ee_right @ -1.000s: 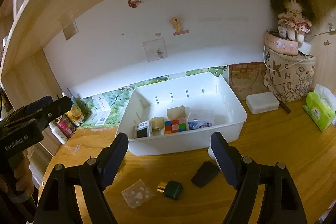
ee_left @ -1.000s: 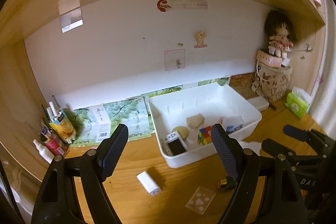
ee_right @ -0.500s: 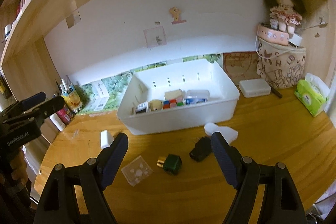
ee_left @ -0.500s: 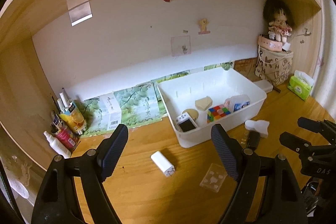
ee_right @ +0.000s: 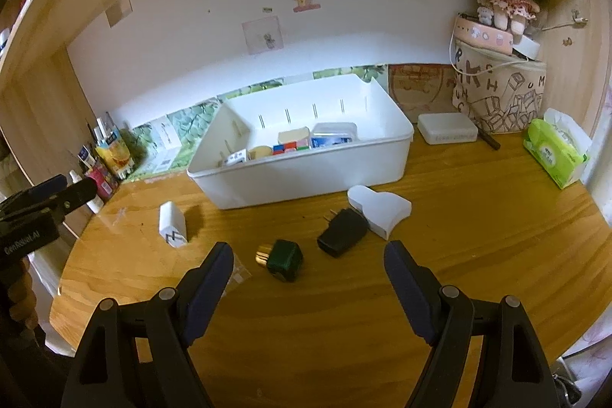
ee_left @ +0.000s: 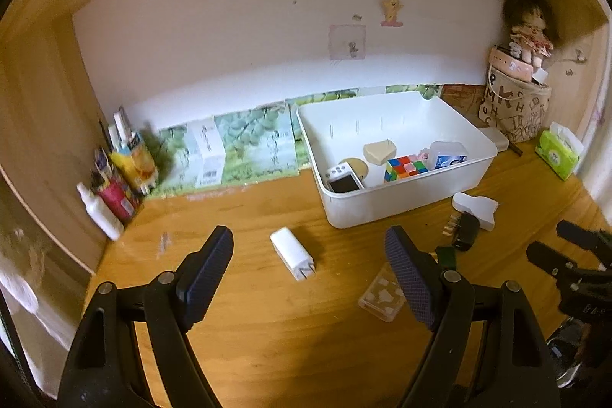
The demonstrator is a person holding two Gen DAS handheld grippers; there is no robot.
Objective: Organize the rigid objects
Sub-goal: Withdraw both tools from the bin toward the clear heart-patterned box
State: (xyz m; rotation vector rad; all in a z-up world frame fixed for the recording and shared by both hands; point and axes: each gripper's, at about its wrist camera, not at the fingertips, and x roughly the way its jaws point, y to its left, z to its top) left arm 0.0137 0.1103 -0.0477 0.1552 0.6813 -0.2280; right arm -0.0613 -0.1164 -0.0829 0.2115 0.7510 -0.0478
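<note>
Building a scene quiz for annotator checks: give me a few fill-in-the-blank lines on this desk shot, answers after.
1. The colourful puzzle cube lies inside the white ____.
2. The white charger lies on the desk, ____ the bin.
3. The black plug adapter touches the white ____-shaped box.
4. Both the left gripper and right gripper have their jaws ____.

Answers: bin; outside; piano; open
</note>
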